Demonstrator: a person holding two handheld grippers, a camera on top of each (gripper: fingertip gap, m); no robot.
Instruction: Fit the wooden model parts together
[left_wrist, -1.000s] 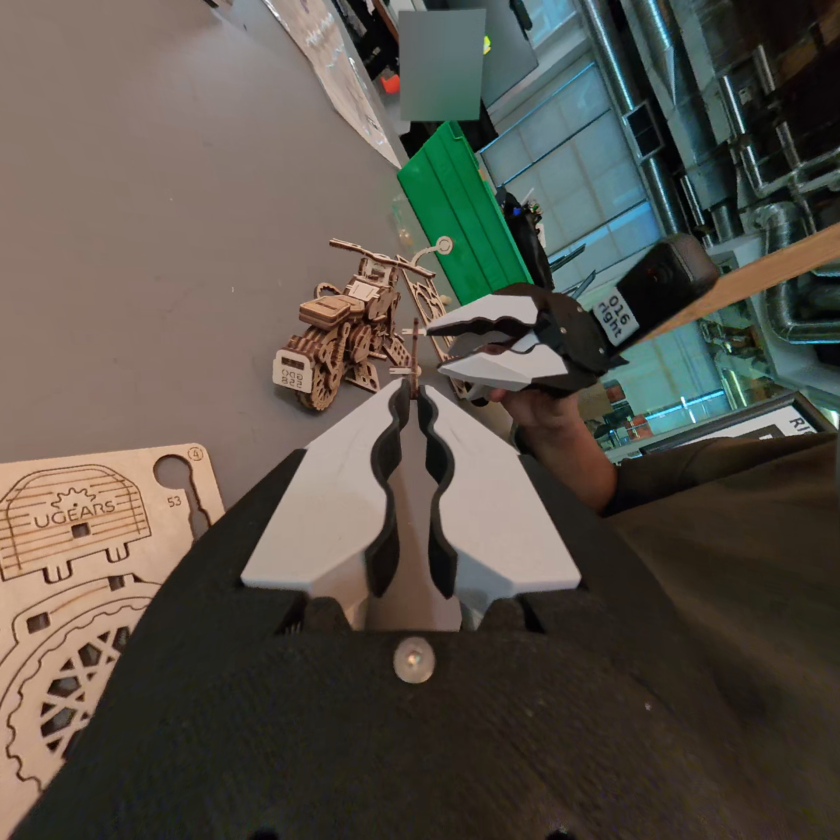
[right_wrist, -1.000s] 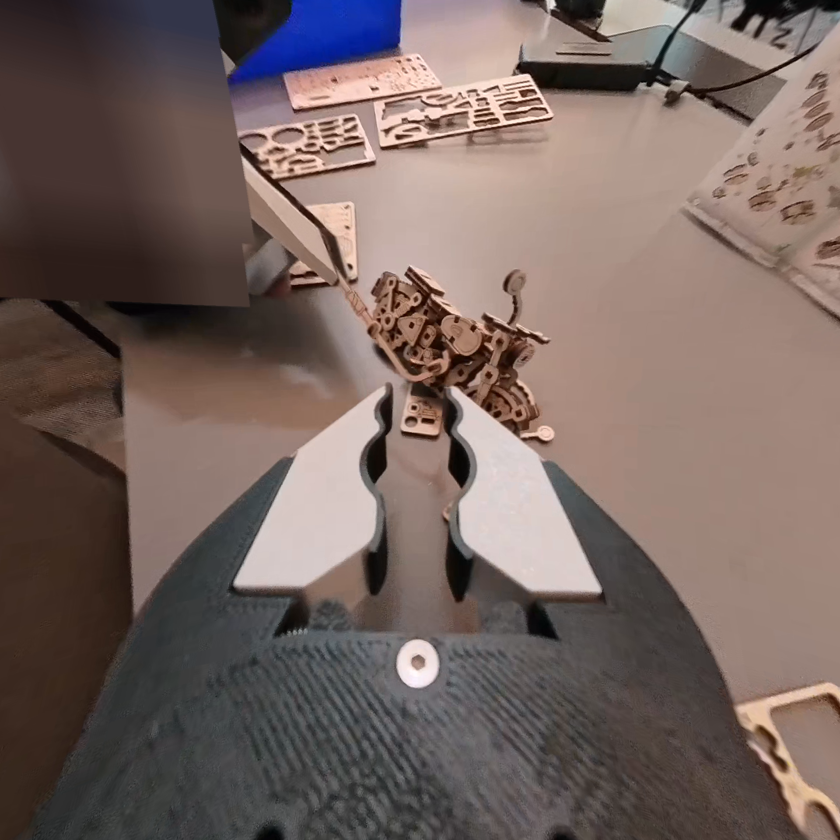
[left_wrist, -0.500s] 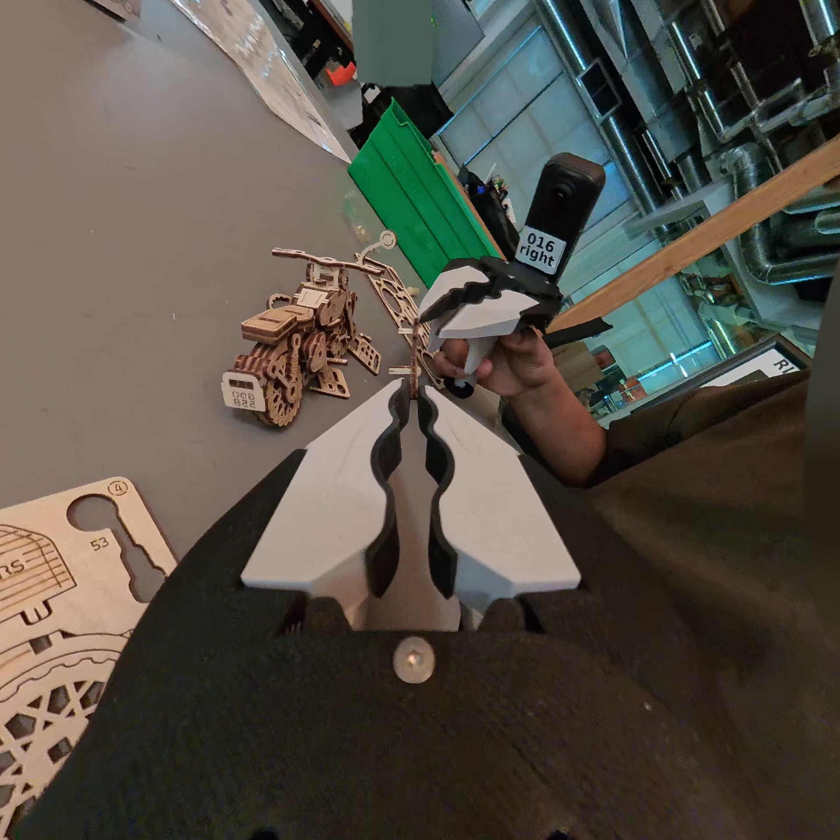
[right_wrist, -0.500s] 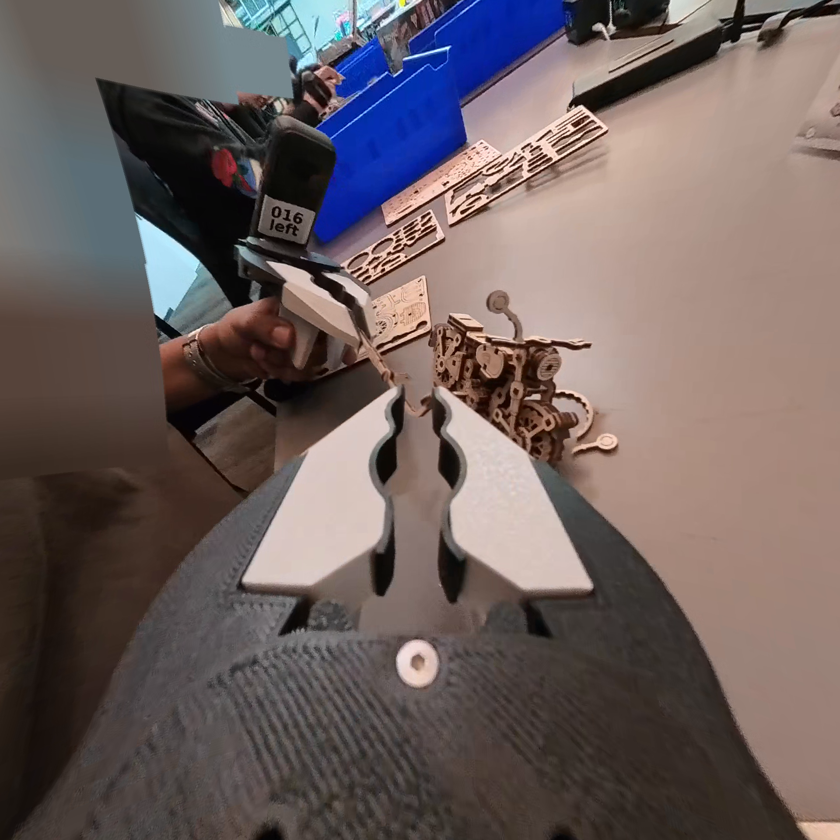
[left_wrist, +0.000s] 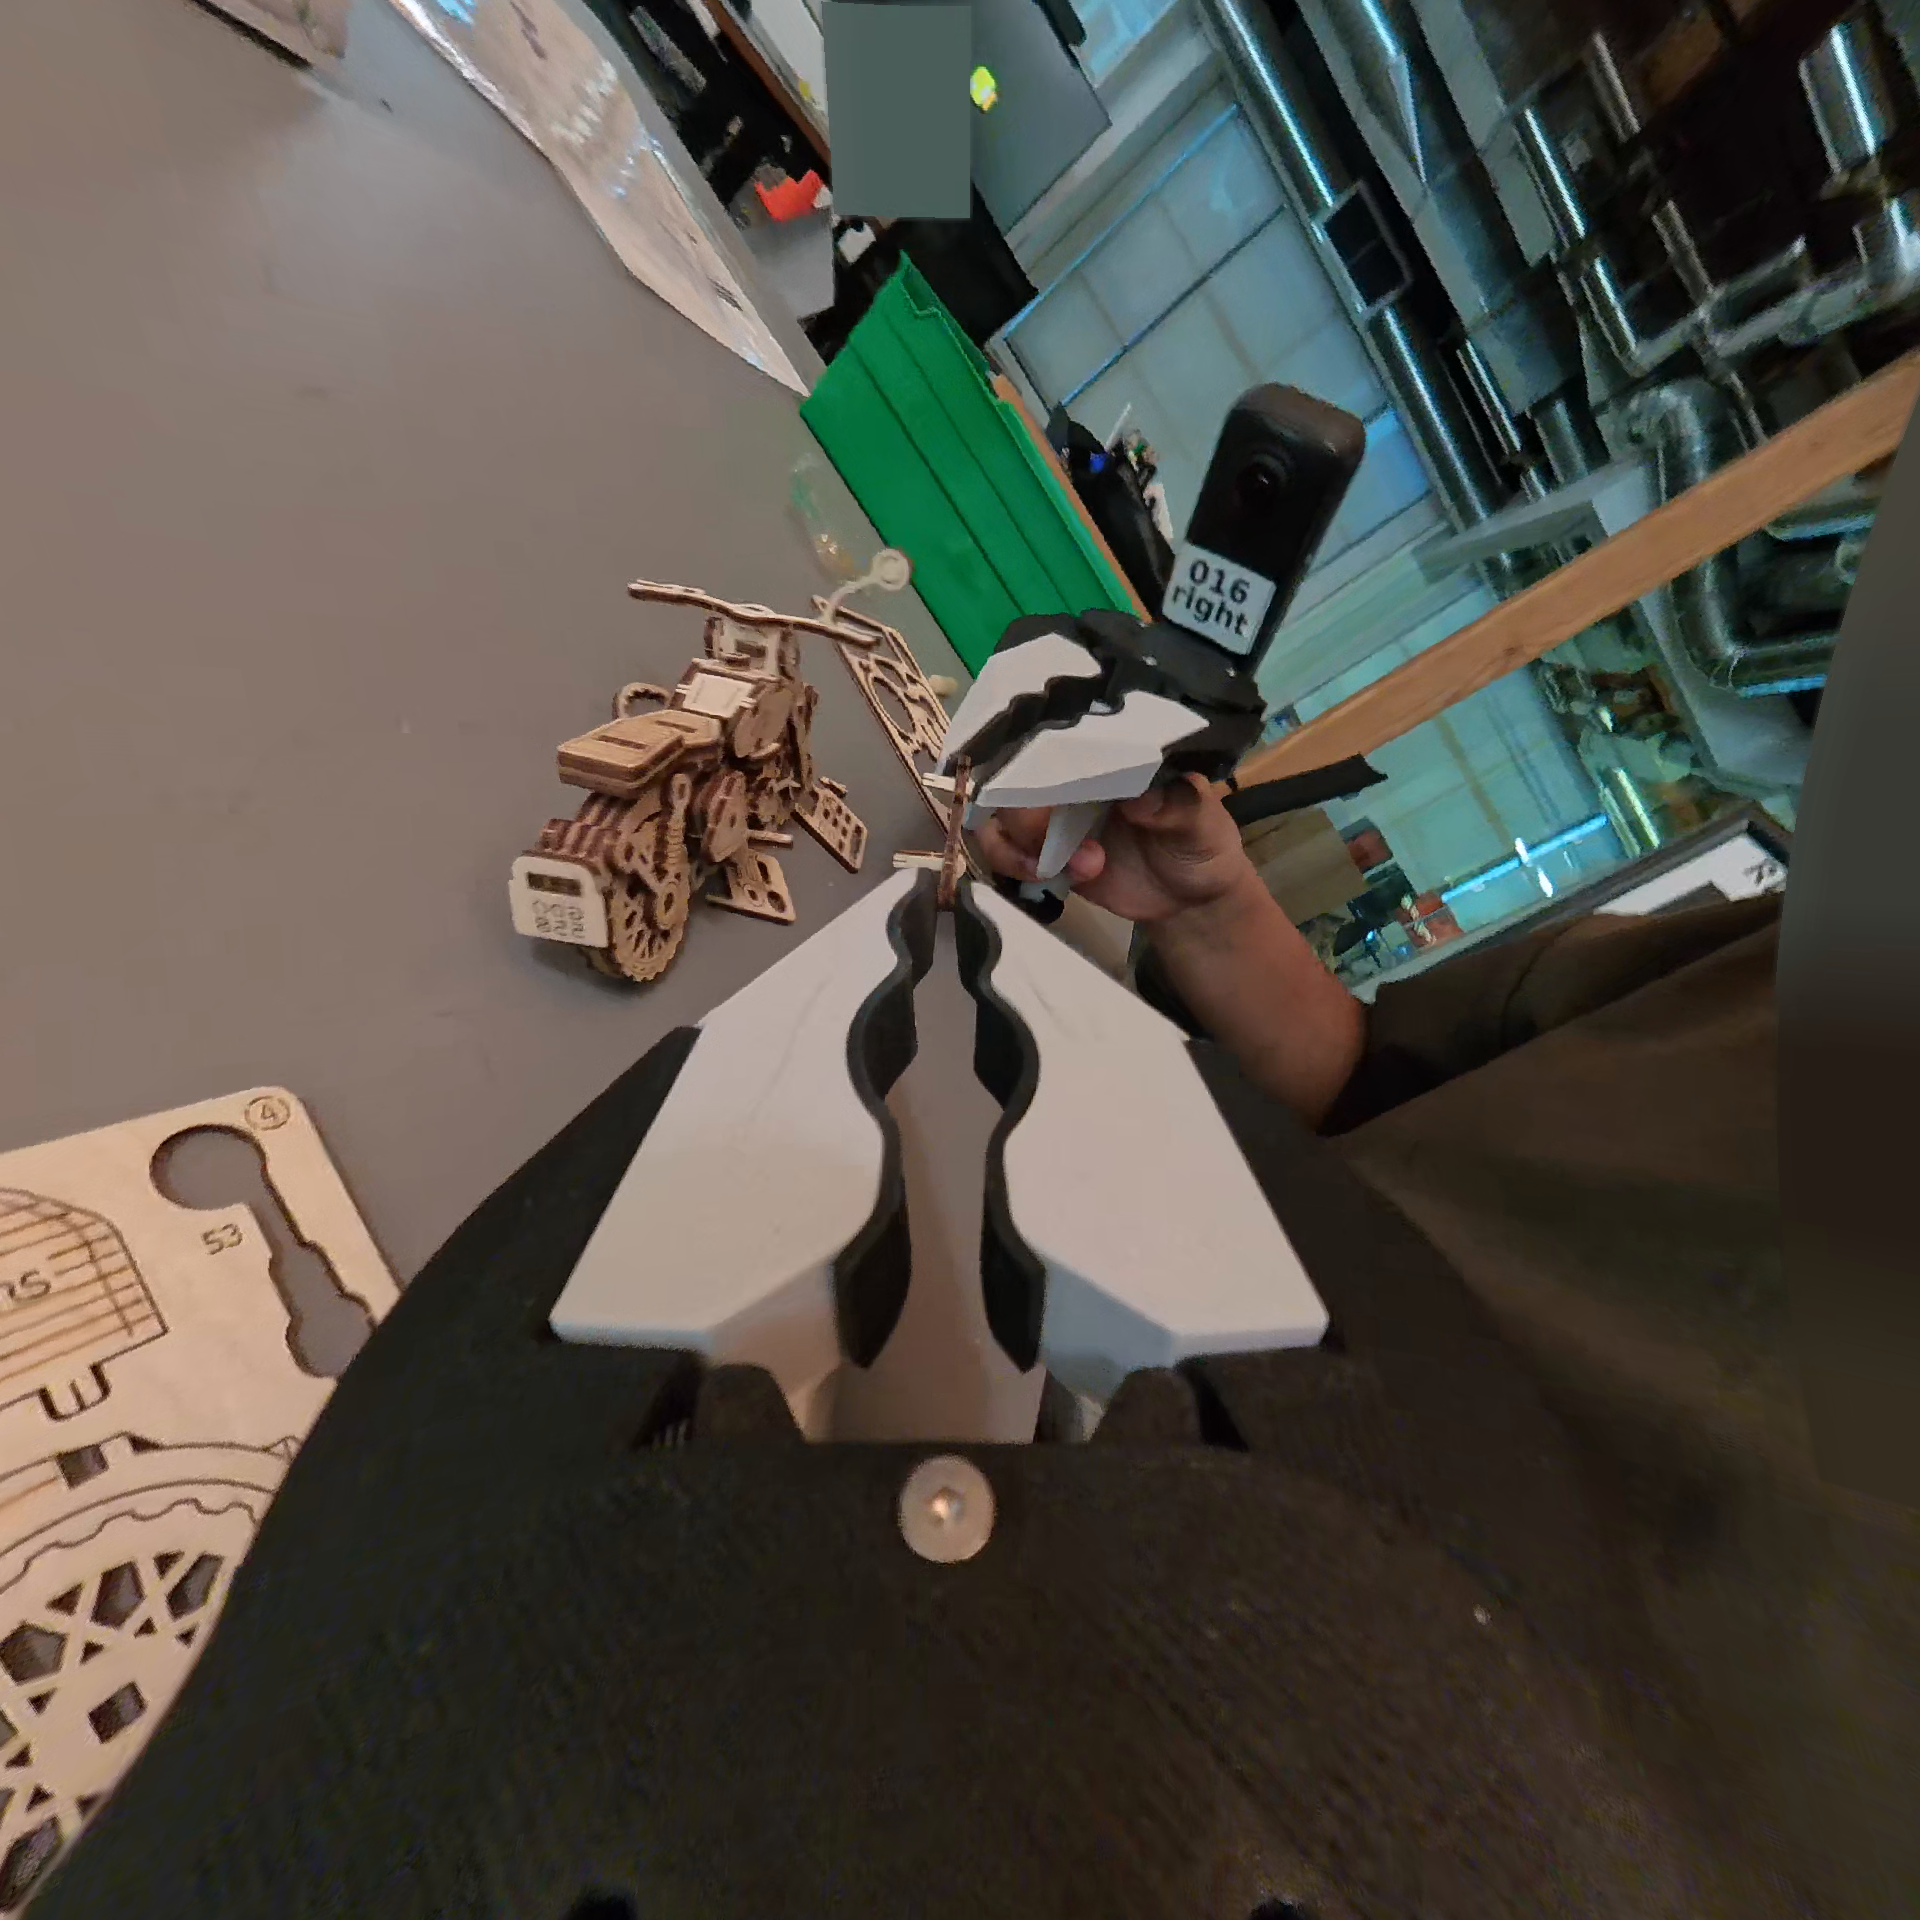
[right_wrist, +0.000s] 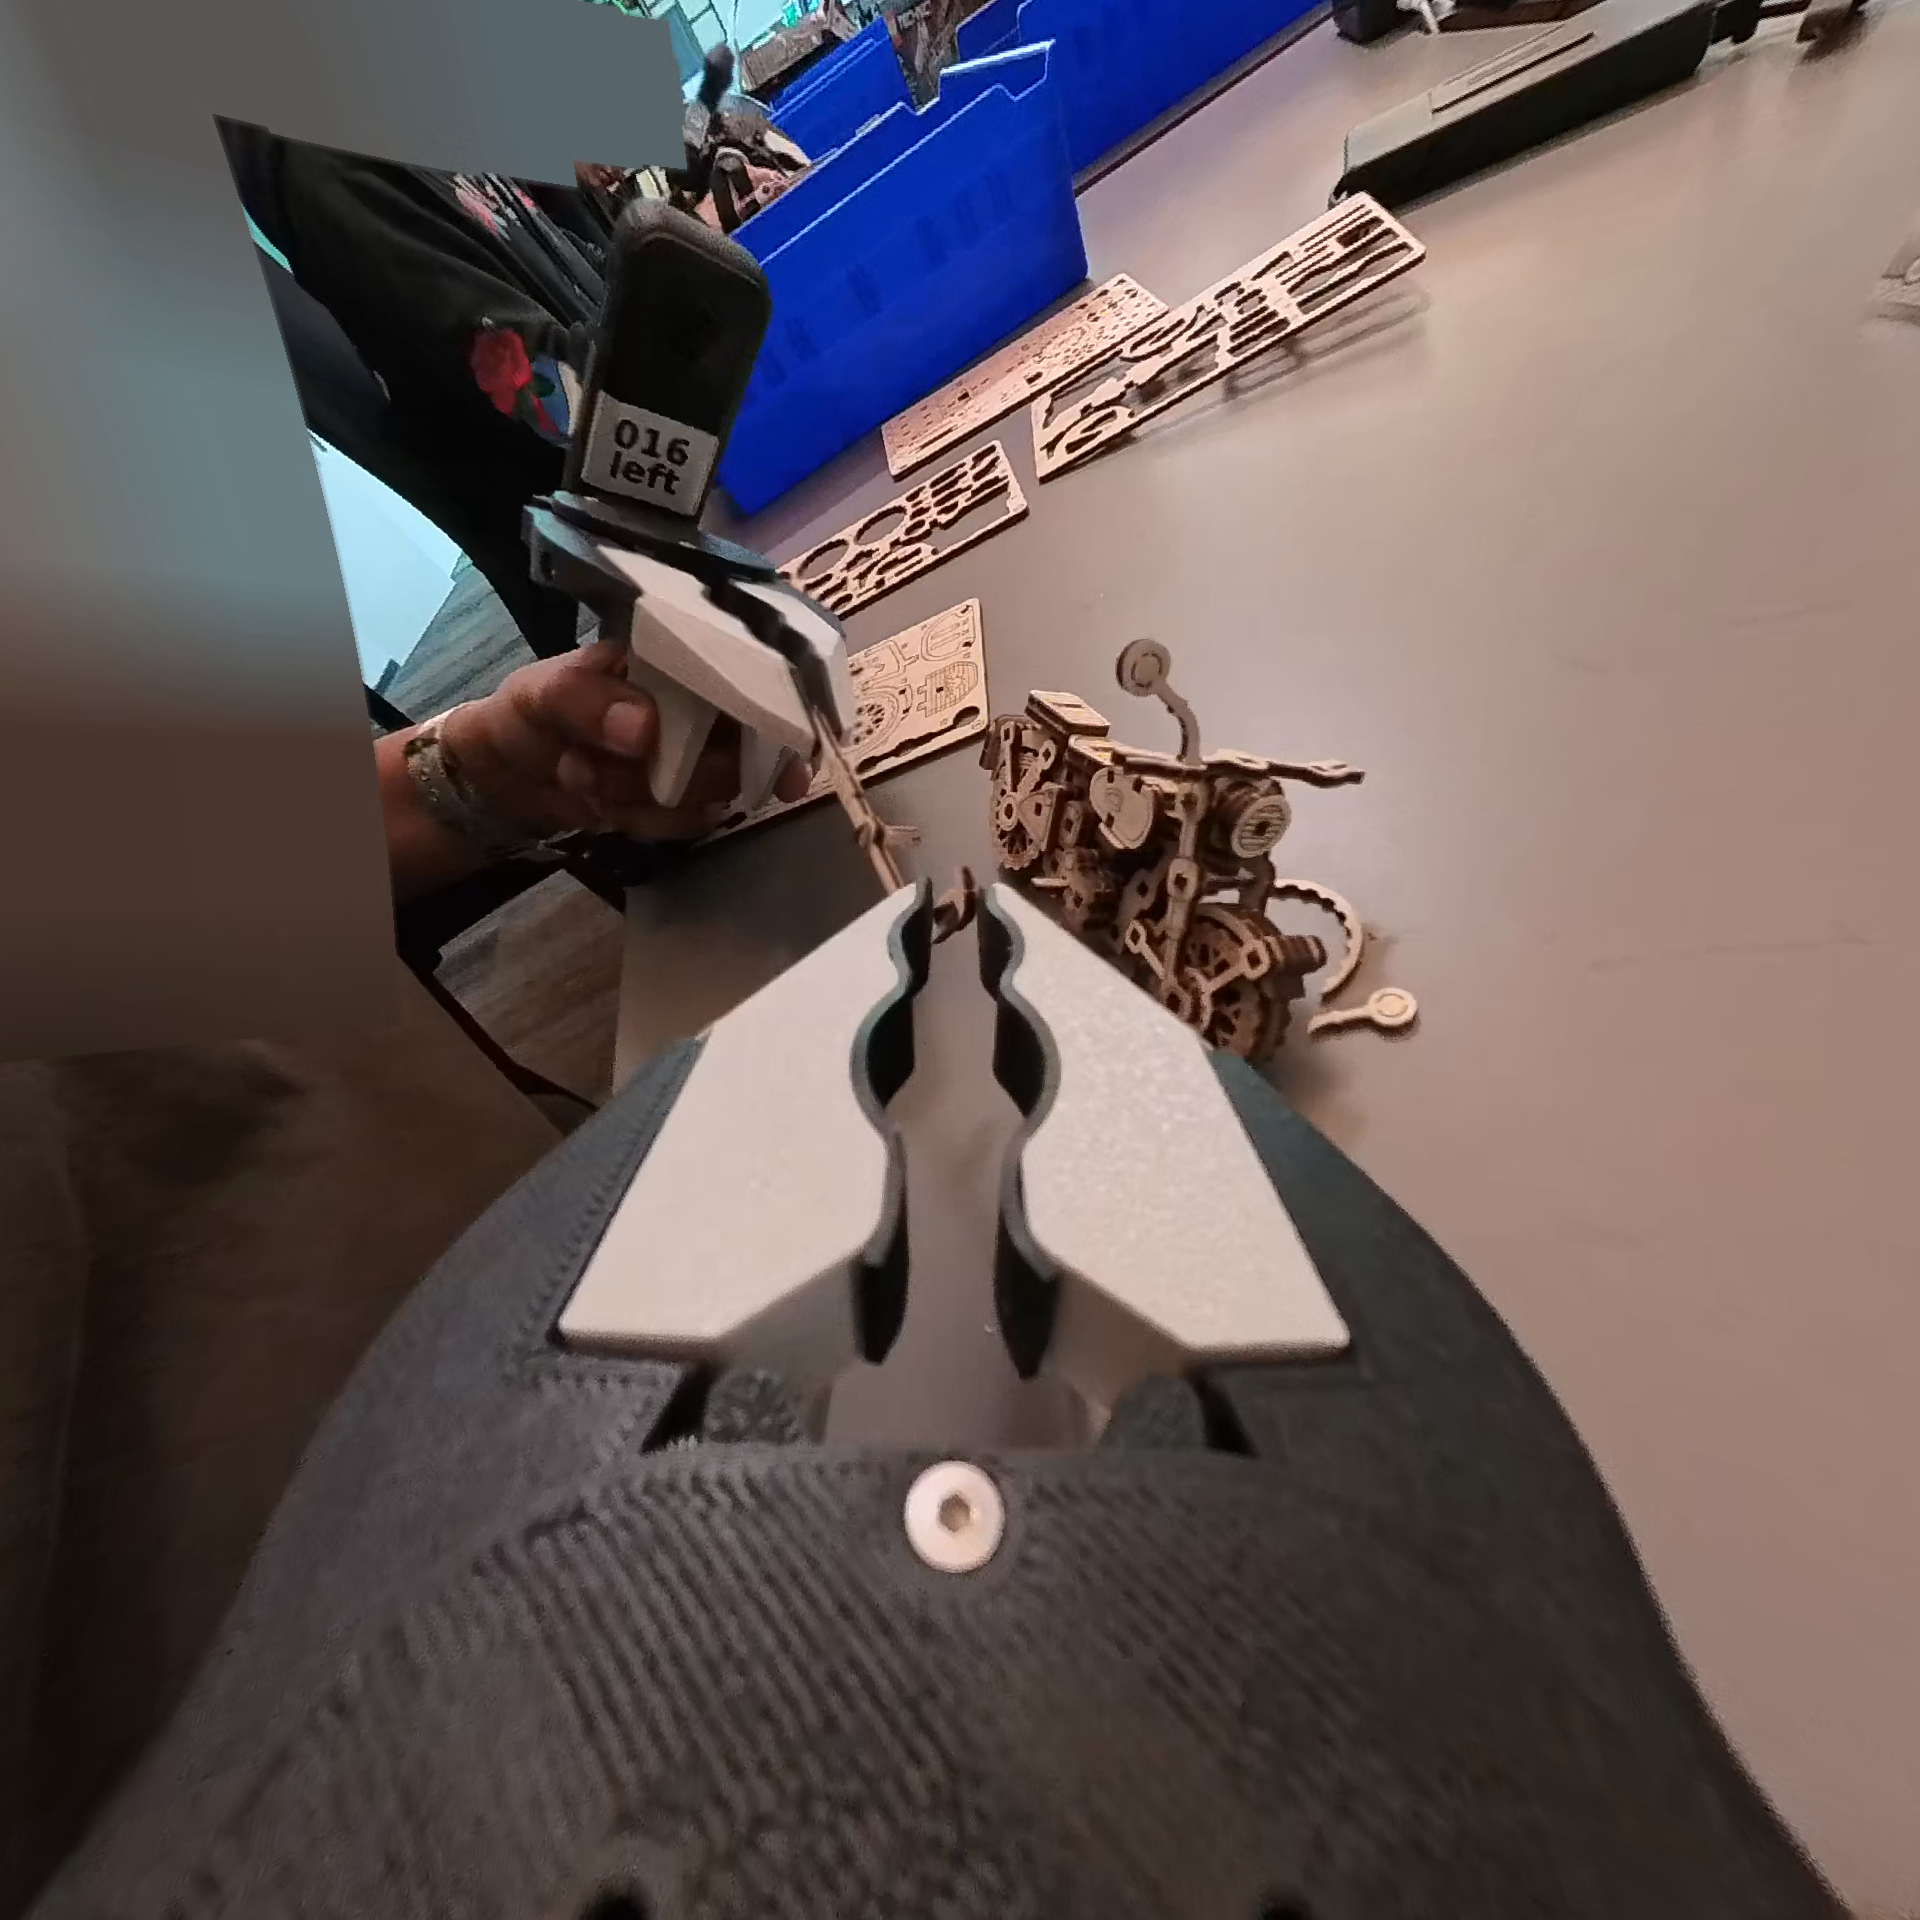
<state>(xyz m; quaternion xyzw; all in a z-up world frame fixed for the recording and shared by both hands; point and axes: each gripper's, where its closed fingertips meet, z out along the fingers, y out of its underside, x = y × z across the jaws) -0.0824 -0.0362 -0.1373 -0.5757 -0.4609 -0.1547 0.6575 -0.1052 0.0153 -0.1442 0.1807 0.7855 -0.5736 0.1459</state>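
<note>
two grippers beside the wooden motorcycle (left_wrist: 681, 790). left gripper (left_wrist: 943, 902) pinches a thin wooden strip (left_wrist: 951, 831). right gripper (right_wrist: 954, 906) nips that strip's far end.

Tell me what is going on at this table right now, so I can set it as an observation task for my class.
A person holds a gripper in each hand above a grey table. The left gripper is shut on a thin wooden strip; the right gripper is pinching its far end, so both appear to hold the one piece in the air. A part-built wooden motorcycle stands on the table beside them, untouched, with punched-out part sheets lying farther back.
</note>
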